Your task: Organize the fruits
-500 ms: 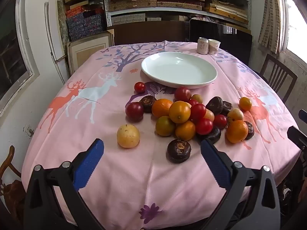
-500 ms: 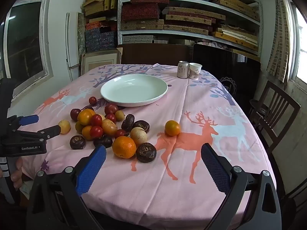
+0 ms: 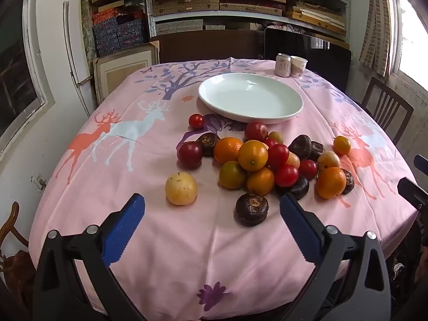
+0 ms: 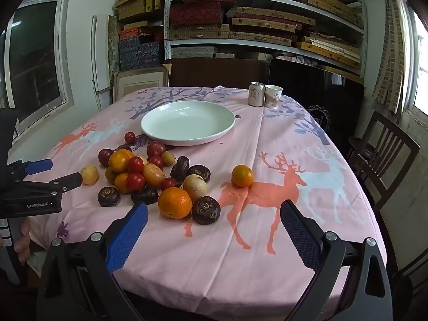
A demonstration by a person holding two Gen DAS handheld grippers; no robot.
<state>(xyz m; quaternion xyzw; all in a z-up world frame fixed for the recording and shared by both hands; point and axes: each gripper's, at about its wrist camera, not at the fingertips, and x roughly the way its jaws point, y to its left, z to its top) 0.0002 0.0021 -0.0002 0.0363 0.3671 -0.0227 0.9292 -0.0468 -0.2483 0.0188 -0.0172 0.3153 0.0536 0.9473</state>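
My left gripper [image 3: 211, 208] and my right gripper [image 4: 214, 214] both hang over the near edge of the worktop, jaws spread wide and holding nothing, ribbed blue pads facing inward. The heap of fruit [image 3: 256, 160] lies on the pink deer-print cloth [image 3: 165, 254] just in front of the round, glossy white plate [image 3: 291, 99], which holds nothing. The heap stretches sideways across my left view: smooth red tomatoes, dimpled oranges, dark wrinkled rounds. A pale yellow fruit [image 3: 181, 188] sits apart on its left; a small orange [image 4: 242, 175] sits apart on the right.
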